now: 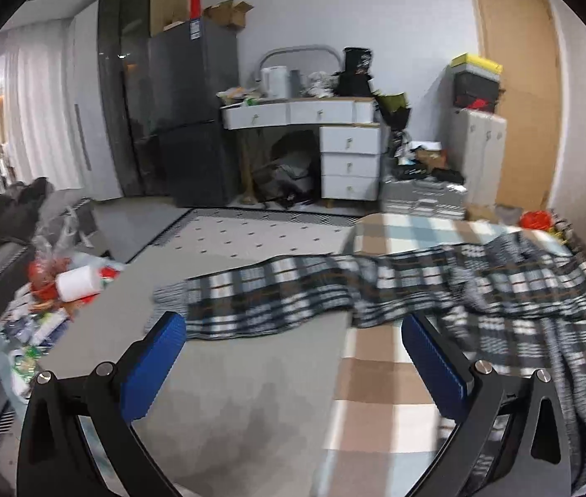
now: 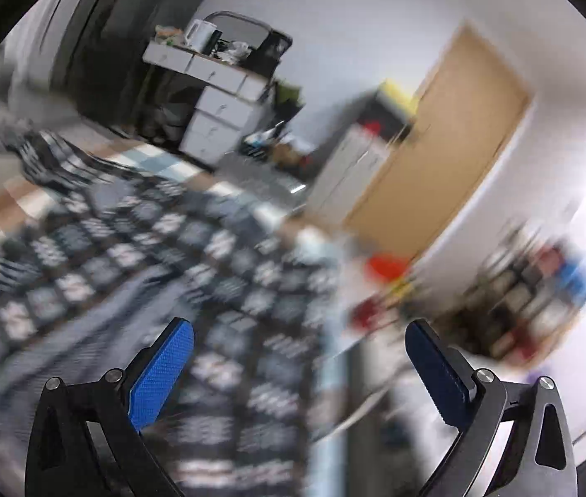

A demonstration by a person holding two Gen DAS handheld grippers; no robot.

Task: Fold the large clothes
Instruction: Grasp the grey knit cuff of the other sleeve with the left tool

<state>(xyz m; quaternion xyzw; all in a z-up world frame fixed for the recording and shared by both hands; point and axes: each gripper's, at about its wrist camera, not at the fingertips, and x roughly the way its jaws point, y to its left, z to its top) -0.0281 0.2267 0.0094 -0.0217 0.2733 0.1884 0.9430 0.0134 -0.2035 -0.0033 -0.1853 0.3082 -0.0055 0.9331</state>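
A: Where does the plaid garment (image 1: pixel 375 290) lie from the left gripper (image 1: pixel 293 331)?

B: Ahead of it. The fringed end (image 1: pixel 168 294) reaches out to the left over the grey surface (image 1: pixel 251 393), and the long axis runs left to right onto the checked bed cover (image 1: pixel 375 377), bunching toward the right edge. The left gripper hovers wide open, holding nothing, near the garment's near hem.

A: And the right gripper (image 2: pixel 299 339)?

B: Also spread wide and empty, directly over the cloth (image 2: pixel 127 256); that view is badly blurred. I'd judge the left one better placed for the fringed end, the right for the bunched end
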